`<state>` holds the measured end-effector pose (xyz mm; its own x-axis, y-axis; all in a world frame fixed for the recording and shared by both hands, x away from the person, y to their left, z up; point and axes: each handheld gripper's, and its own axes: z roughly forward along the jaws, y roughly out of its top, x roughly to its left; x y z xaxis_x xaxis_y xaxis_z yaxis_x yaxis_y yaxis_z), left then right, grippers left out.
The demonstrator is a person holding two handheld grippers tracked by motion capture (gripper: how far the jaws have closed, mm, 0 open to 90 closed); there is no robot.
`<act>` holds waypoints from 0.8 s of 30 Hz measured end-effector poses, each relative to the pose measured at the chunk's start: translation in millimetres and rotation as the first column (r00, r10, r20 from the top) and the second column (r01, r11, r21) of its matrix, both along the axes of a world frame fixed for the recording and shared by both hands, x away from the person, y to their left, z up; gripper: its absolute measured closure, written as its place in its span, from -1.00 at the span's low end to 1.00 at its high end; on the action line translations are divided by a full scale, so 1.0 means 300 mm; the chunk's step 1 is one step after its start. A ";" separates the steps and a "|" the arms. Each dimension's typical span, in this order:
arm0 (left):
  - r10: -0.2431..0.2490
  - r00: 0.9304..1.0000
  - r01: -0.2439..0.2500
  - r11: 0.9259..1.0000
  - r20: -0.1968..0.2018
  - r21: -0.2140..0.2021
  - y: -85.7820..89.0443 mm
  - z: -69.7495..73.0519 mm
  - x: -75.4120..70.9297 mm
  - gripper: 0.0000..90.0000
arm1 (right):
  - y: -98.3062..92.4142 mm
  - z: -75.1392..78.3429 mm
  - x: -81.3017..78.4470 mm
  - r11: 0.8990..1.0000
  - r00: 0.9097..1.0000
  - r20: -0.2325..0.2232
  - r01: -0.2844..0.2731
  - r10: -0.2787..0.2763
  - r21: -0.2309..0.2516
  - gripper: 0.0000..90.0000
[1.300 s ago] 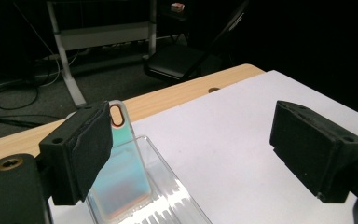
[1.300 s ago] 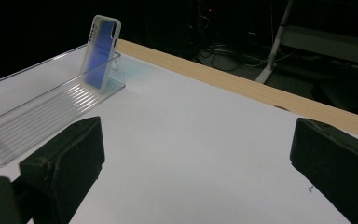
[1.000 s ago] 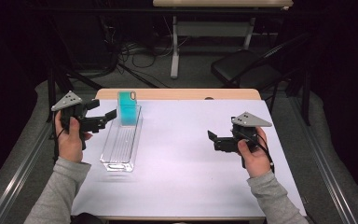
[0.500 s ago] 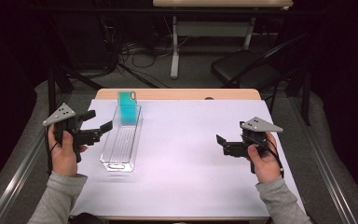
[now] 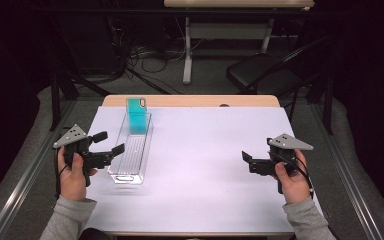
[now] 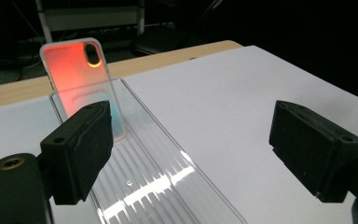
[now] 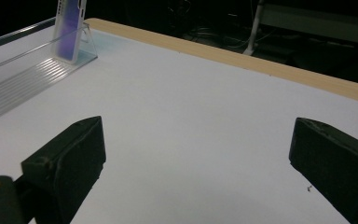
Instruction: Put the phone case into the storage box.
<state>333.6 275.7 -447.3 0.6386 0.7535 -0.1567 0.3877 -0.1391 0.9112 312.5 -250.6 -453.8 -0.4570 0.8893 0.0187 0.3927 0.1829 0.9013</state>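
Observation:
A clear ribbed tray [image 5: 129, 159] lies lengthwise on the left of the white table. A translucent phone case [image 5: 137, 118] stands upright at its far end; it looks teal from above, orange in the left gripper view [image 6: 77, 79] and purple in the right gripper view [image 7: 69, 27]. My left gripper [image 5: 109, 142] hovers open just left of the tray's near half, and along its jaws [image 6: 198, 144] I see the tray [image 6: 168, 182] and the case. My right gripper [image 5: 249, 161] is open over bare table at the right [image 7: 196, 158], nothing between its pads.
A white sheet covers the table [image 5: 205, 150], with a wooden strip [image 5: 195, 101] showing along the far edge. Beyond the table are a dark chair [image 5: 262, 75], a white stand leg [image 5: 187, 55] and cables on the floor.
Both hands have drawn back toward the near edge and sunk a little. The left gripper slid from beside the case to the tray's near half; the right moved further right. Jaws stayed open.

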 end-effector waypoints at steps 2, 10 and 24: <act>0.002 1.000 -0.002 1.000 -0.009 0.004 -0.002 -0.016 -0.003 -0.69 | -0.011 -0.009 -0.003 1.000 1.000 -0.005 0.008 -0.008 -0.006 -0.93; 0.017 0.998 -0.016 1.000 -0.053 0.009 0.008 -0.063 -0.008 -0.69 | -0.055 -0.057 -0.012 0.999 0.998 -0.039 0.046 -0.047 -0.015 -0.92; 0.045 0.995 -0.042 0.998 -0.088 0.042 0.015 -0.119 -0.016 -0.68 | -0.107 -0.122 -0.026 0.995 0.992 -0.077 0.099 -0.101 -0.022 -0.91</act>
<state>328.8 280.3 -483.1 0.5900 0.7870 -0.1805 0.4730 -0.1558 0.8672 304.7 -282.6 -490.4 -0.3635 0.9310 0.0342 0.4785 0.1551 0.8643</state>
